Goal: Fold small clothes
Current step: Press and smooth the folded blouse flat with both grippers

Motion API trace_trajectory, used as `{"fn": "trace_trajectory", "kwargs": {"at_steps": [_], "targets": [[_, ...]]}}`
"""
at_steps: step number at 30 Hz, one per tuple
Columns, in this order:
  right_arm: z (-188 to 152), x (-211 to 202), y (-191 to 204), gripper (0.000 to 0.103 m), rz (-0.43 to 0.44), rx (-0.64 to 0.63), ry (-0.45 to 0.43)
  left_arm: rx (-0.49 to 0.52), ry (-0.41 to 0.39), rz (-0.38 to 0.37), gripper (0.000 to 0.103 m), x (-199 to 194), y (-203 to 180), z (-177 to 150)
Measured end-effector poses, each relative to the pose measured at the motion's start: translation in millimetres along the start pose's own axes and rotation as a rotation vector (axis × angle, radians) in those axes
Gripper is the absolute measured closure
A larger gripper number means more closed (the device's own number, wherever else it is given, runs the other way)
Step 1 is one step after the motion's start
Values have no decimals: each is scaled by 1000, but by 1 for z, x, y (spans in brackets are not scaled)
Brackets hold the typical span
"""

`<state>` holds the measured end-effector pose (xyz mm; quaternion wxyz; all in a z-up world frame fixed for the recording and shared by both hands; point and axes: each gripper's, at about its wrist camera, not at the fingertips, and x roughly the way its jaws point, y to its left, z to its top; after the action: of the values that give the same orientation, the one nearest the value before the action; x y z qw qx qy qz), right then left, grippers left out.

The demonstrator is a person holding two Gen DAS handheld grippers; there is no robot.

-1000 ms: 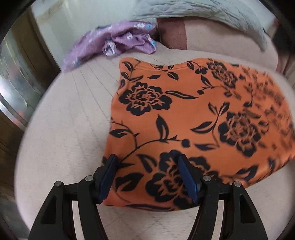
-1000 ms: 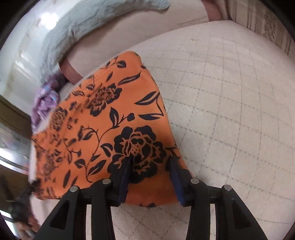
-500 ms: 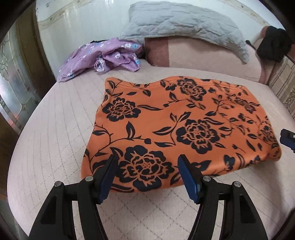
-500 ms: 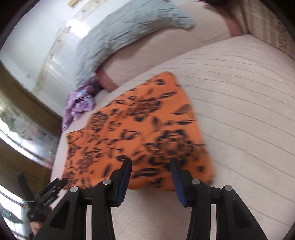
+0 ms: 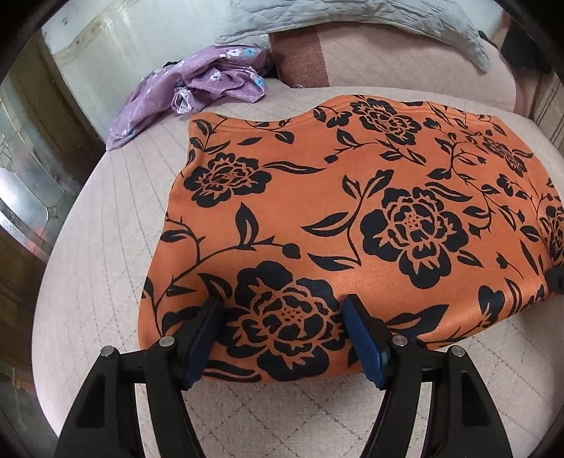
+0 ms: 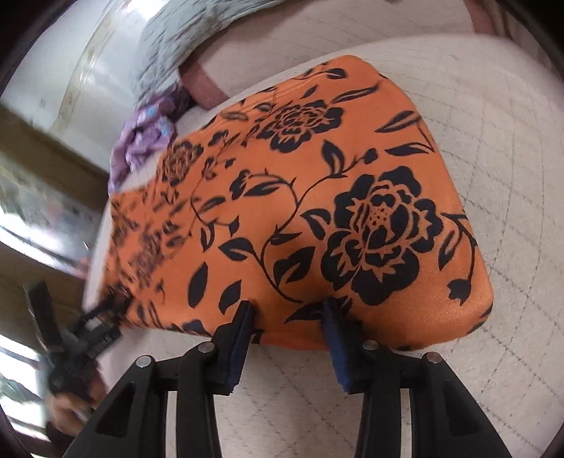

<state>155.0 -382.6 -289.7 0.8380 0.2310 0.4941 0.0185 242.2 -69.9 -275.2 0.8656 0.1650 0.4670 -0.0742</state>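
An orange garment with black flowers (image 5: 352,211) lies flat on the quilted bed; it also shows in the right wrist view (image 6: 299,211). My left gripper (image 5: 282,310) is open, its blue pads (image 5: 201,338) over the garment's near left edge. My right gripper (image 6: 287,310) is open, its pads (image 6: 335,341) over the near edge toward the right corner. Neither holds cloth. The left gripper (image 6: 88,334) shows blurred at the far left of the right wrist view.
A crumpled purple flowered garment (image 5: 197,84) lies at the bed's back left. A grey quilted pillow (image 5: 352,17) rests on a pink bolster (image 5: 387,67) behind. A wooden and glass cabinet (image 5: 28,183) stands left. Bare quilted bed cover (image 6: 493,141) lies to the right.
Both grippers pulled back from the garment half a second ago, then came forward and down again onto its near edge. The garment lies as before.
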Motion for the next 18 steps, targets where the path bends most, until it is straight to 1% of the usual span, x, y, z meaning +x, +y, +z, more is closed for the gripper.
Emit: {"fn": "trace_trajectory", "kwargs": {"at_steps": [3,5,6,8,11,13,14,16,17,18], "targets": [[-7,4,25,58,-132,-135,-15,-14,-24,-10,32,-7,3,1],[-6,3,33,59,-173,-158,-18,4,-76,-20,32,-17,-1,2],[-5,1,35,58,-177,-162,-21,16,-94,-26,32,-21,-5,2],[-4,-5,41,58,-153,-163,-40,48,-149,-52,32,-33,-15,3],[3,-16,43,58,-74,-141,-98,81,-180,-102,32,-40,-31,4],[4,-14,49,58,-31,-142,-103,100,-149,-124,32,-34,-41,3],[3,-10,52,58,-27,-147,-96,106,-124,-121,32,-28,-46,2],[-2,3,55,58,-59,-166,-66,110,-65,-106,31,-13,-50,-1],[-3,8,56,57,-72,-181,-59,100,-47,-112,30,-6,-50,-2],[-7,12,58,57,-89,-207,-63,90,-51,-112,28,-5,-49,-2]]}}
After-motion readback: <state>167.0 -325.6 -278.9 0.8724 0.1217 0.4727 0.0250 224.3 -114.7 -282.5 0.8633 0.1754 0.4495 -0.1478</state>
